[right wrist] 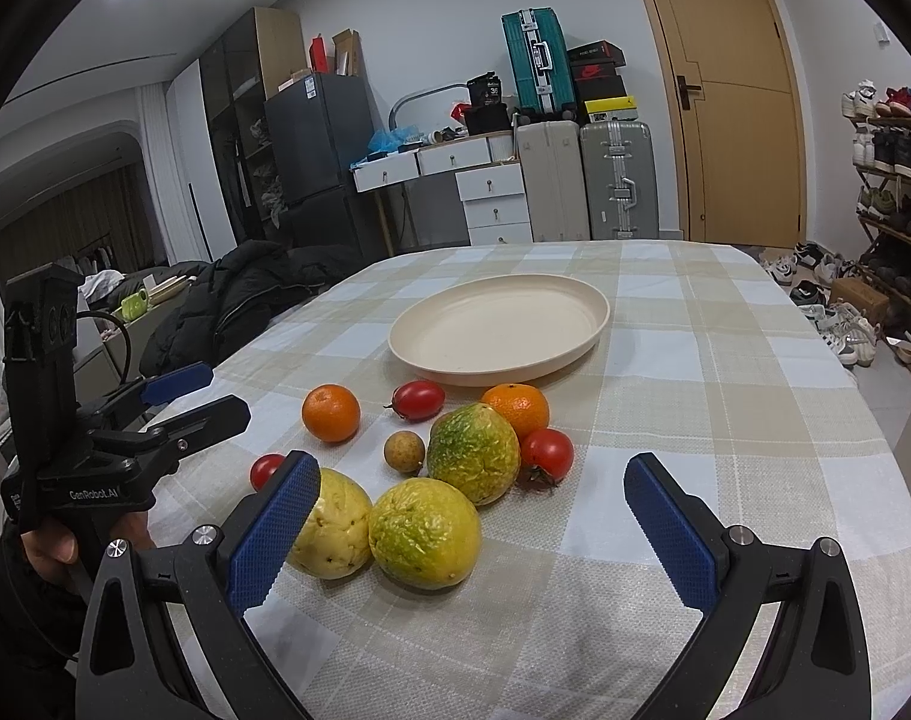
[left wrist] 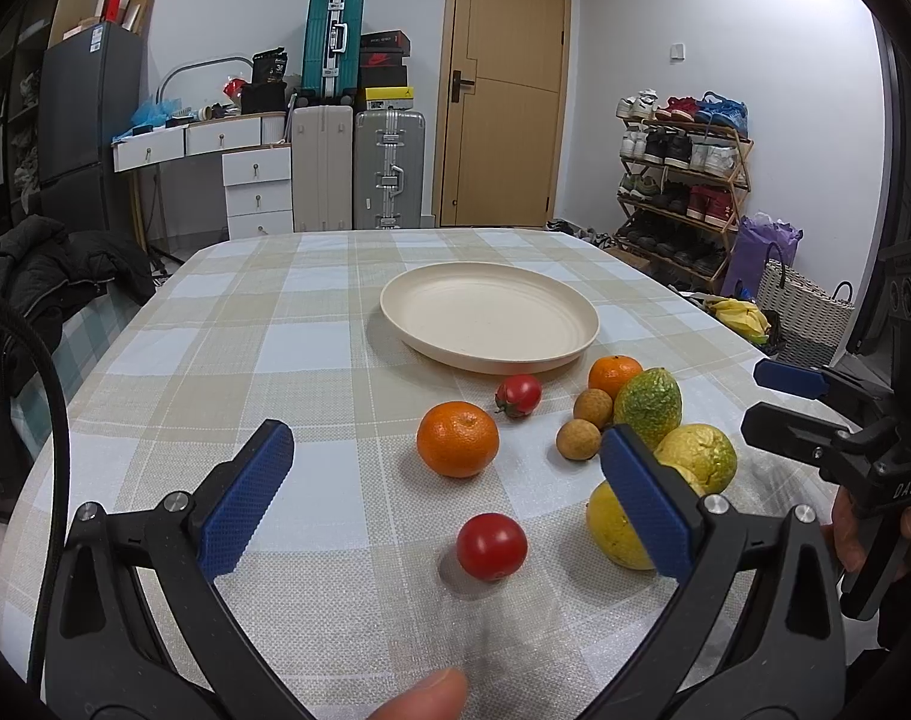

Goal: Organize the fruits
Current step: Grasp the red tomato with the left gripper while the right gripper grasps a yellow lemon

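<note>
A cream plate sits empty mid-table. In front of it lie two oranges, three red tomatoes, small brown longans and three yellow-green fruits. My left gripper is open and empty, with a tomato and an orange between its fingers' lines. My right gripper is open and empty, just behind the nearest yellow-green fruits. Each gripper shows at the other view's edge.
The table has a checked beige cloth. A black jacket lies at the table's left edge. Suitcases, drawers, a door and a shoe rack stand beyond the far edge.
</note>
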Tool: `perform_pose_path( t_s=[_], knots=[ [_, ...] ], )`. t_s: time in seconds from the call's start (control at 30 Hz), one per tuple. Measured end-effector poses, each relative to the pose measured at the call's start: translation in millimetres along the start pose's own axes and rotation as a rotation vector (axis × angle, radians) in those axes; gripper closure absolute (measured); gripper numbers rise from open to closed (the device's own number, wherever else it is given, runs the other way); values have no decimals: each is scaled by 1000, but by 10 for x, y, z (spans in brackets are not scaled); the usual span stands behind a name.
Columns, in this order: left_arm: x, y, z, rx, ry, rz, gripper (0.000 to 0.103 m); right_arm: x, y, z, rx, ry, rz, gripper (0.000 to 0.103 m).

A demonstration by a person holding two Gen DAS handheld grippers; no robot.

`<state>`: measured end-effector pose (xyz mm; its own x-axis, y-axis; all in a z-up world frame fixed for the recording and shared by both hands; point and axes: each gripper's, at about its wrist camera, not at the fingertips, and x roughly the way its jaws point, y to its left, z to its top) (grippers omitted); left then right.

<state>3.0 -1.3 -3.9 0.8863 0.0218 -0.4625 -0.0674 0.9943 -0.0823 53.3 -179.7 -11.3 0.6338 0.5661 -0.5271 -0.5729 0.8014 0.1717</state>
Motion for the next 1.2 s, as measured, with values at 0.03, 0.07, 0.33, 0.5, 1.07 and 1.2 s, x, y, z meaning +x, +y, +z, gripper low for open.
perform_pose_path(
  t_s=[0.03, 0.07, 0.33, 0.5, 1.07, 1.2],
  knots=[
    [1, -17, -4, 0, 0, 0, 1, 0, 1, 0, 0, 0, 0, 0],
    [1, -2, 0, 1, 0, 1, 1, -4, 1, 0, 1, 0, 1, 0],
    [-13, -25, -17, -6, 3, 4, 1, 38, 9, 20, -11, 37, -43, 0],
    [-43, -17, -18, -12, -1, 16, 1, 101, 0, 36, -19, 102, -90, 0],
    [256, 16, -65, 40, 233, 85, 1, 300, 0, -62, -2, 291, -105, 0],
    [298, -20, -89, 51, 268, 67, 2, 324, -30, -71, 24, 311, -78, 1]
  ],
)
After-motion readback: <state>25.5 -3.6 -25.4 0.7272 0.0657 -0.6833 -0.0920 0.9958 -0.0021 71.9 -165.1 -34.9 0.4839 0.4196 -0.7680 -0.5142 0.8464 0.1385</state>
